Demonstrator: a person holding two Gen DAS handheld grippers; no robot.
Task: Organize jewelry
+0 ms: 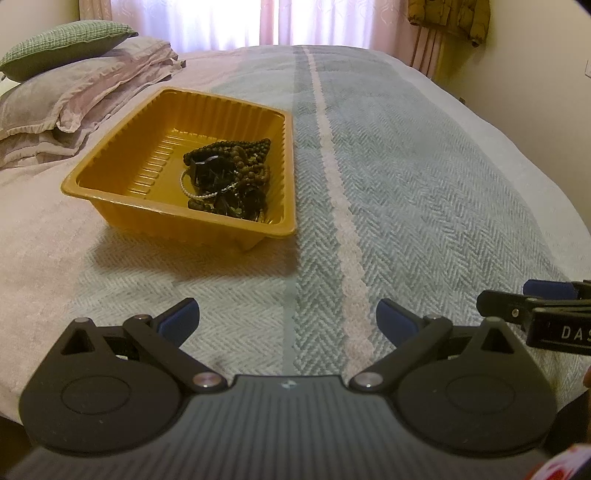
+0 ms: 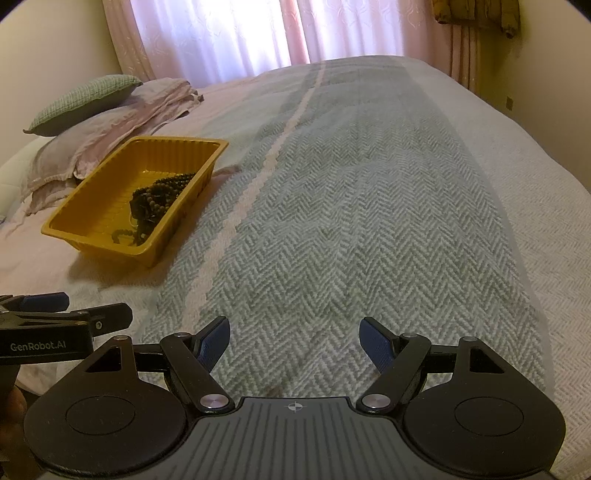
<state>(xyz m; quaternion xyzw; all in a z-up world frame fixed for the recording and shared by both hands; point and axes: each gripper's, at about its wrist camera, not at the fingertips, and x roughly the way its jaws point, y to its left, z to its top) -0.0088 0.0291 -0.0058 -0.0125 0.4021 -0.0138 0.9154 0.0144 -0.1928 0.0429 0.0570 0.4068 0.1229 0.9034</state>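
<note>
My left gripper (image 1: 287,315) hangs over the bed with its blue-padded jaws spread wide and nothing between them, only herringbone bedspread (image 1: 406,192) below. My right gripper (image 2: 294,338) sits just beside it, likewise wide apart and empty, angled down at the same grey-green weave; each tool shows at the edge of the other's camera view.

Ahead and to the left of both grippers, well apart from them, a yellow ribbed plastic tray (image 1: 92,184) rests on the bedspread where the pink band meets the grey-green one. The jewelry (image 1: 227,177) lies heaped in the tray's near right corner: strands of dark brown and black beads tangled together, with a thin string of small white pearls (image 1: 186,186) curling out on the left of the heap. The rest of the tray floor is bare.

Beyond the tray, a green checked cushion (image 1: 62,46) tops a stack of mauve pillows (image 1: 74,96). Pink curtains (image 2: 229,33) glow with daylight behind the bed.
</note>
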